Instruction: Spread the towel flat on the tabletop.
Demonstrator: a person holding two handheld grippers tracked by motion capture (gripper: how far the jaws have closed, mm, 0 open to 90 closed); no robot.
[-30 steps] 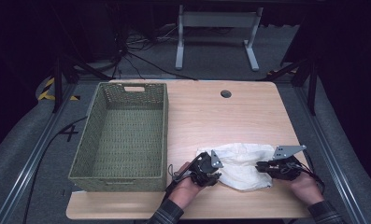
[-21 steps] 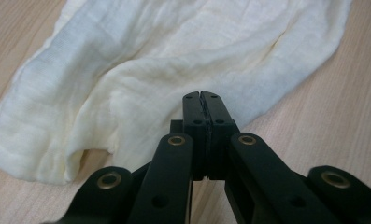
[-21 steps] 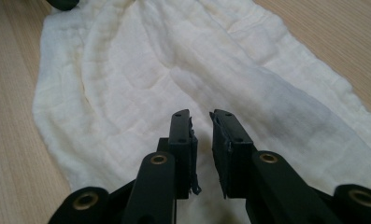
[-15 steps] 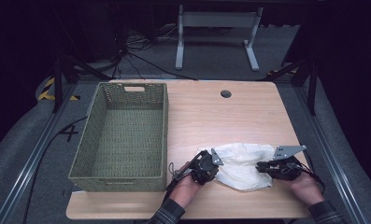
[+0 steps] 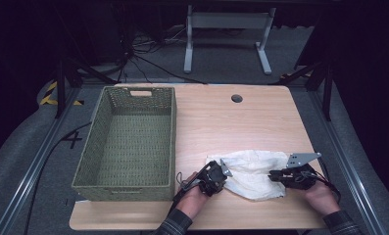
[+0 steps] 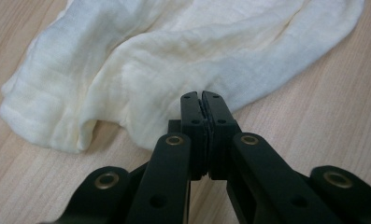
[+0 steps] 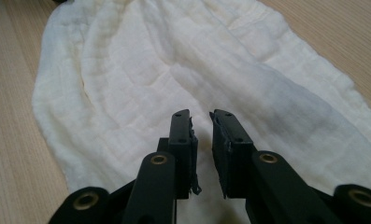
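Observation:
A crumpled cream cloth [image 5: 253, 171] lies on the wooden table [image 5: 231, 122] near its front edge. My left gripper [image 5: 224, 172] sits at the cloth's left end. In the left gripper view its jaws are pressed together, and the left gripper [image 6: 202, 95] pinches the near edge of the cloth [image 6: 174, 46]. My right gripper [image 5: 273, 175] rests at the cloth's right end. In the right gripper view the right gripper [image 7: 202, 114] has a narrow gap between its jaws and hangs over the cloth [image 7: 150, 60], which shows through the gap.
A green woven basket [image 5: 174, 132] with nothing in it stands on the table's left half, close to my left hand. A round cable hole [image 5: 236, 98] sits near the far edge. Metal rails run along both sides of the table.
The left gripper's jaws have closed at the cloth's left edge. Both hands and the cloth have kept their places.

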